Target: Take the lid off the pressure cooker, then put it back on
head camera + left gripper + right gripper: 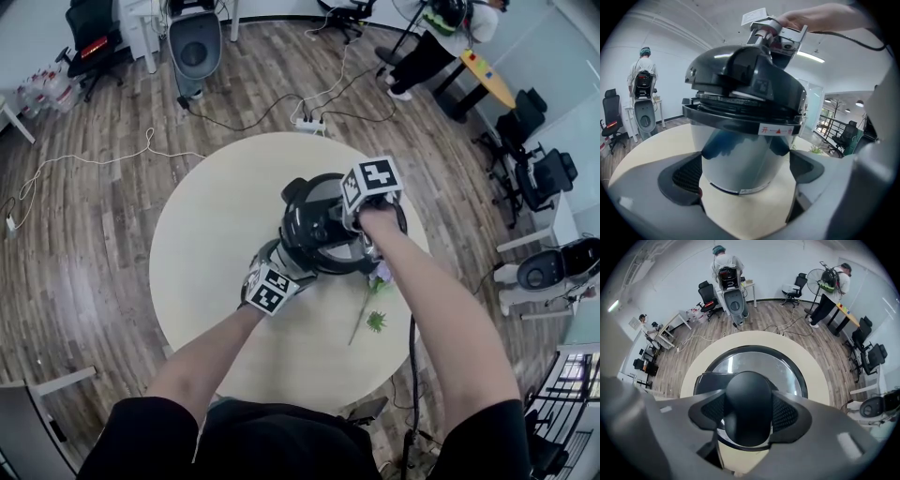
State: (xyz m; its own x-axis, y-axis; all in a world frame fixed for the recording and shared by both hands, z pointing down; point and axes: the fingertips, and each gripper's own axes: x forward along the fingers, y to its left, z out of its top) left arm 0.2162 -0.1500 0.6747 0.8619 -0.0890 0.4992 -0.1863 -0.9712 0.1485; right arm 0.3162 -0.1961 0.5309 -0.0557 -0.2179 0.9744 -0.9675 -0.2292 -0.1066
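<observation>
The pressure cooker (323, 230) stands in the middle of a round pale table (211, 244). Its black lid (750, 79) sits tilted over the silver body (740, 154). My right gripper (750, 414) comes steeply down from above and is shut on the lid's black handle (749, 397); the pads press both of its sides. Beyond the handle the shiny inside of the pot (759, 364) shows. My left gripper (745, 176) lies low at the near-left of the cooker, and its pads (686, 176) close on the sides of the body. In the head view the left gripper (284, 262) is below the right gripper (359, 220).
A green plant sprig (373, 317) lies on the table near the cooker, and a black cable (412, 361) runs off the near edge. Cables and a power strip (309, 123) lie on the wooden floor. Office chairs, machines and two people (723, 261) stand around the room.
</observation>
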